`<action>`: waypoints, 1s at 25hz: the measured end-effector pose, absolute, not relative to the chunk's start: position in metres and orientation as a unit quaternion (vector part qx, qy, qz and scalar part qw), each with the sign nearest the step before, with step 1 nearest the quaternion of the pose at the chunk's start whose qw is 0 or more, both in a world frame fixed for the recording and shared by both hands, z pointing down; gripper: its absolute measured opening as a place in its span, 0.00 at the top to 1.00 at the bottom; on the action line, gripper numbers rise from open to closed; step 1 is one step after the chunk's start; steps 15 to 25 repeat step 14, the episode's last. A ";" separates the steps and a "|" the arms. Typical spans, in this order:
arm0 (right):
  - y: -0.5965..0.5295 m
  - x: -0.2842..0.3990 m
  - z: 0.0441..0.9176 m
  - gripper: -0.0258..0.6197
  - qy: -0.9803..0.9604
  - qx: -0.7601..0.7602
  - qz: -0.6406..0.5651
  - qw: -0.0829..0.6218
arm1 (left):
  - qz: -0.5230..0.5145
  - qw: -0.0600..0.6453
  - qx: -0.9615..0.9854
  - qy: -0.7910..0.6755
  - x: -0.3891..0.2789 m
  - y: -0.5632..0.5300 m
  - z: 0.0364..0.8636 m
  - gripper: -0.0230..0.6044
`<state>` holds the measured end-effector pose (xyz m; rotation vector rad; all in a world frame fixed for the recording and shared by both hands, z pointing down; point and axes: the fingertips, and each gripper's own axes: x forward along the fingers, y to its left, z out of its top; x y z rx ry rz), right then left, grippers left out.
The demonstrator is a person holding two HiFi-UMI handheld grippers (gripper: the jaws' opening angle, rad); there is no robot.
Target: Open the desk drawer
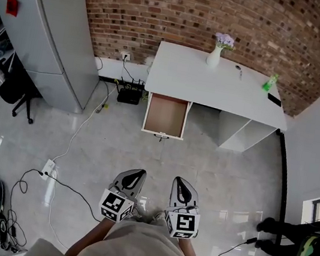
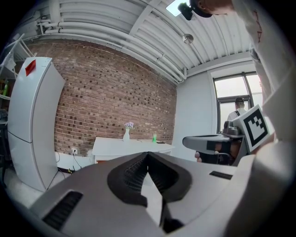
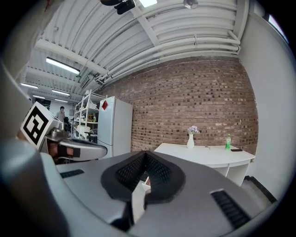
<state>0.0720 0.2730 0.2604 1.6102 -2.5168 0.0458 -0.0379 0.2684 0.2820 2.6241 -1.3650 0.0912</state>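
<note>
The white desk (image 1: pixel 216 82) stands against the brick wall. Its drawer (image 1: pixel 165 115) is pulled out at the desk's left end, with a brown, empty inside and a small handle on the front. Both grippers hover close to my body, far from the desk, side by side and pointing toward it. My left gripper (image 1: pixel 135 175) is shut with nothing between its fingers, its tips meeting in the left gripper view (image 2: pixel 148 155). My right gripper (image 1: pixel 179 182) is also shut and empty, tips together in the right gripper view (image 3: pixel 146 155). The desk (image 3: pixel 203 155) shows beyond them.
A grey fridge (image 1: pixel 51 33) stands left of the desk, a black chair (image 1: pixel 15 88) beside it. On the desk are a vase of flowers (image 1: pixel 214 56), a green bottle (image 1: pixel 269 83) and a phone (image 1: pixel 274 100). Cables (image 1: pixel 50 167) trail over the floor at left. A person (image 1: pixel 287 237) stands at right.
</note>
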 end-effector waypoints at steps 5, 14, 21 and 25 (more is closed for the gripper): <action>0.270 0.067 0.259 0.93 -0.838 0.540 0.013 0.079 | 0.031 0.090 0.884 -0.457 -0.043 0.264 0.281 0.94; 0.267 0.064 0.264 0.93 -0.833 0.547 0.015 0.081 | 0.031 0.093 0.887 -0.451 -0.044 0.261 0.286 0.94; 0.267 0.064 0.264 0.93 -0.833 0.547 0.015 0.081 | 0.031 0.093 0.887 -0.451 -0.044 0.261 0.286 0.94; 0.267 0.064 0.264 0.93 -0.833 0.547 0.015 0.081 | 0.031 0.093 0.887 -0.451 -0.044 0.261 0.286 0.94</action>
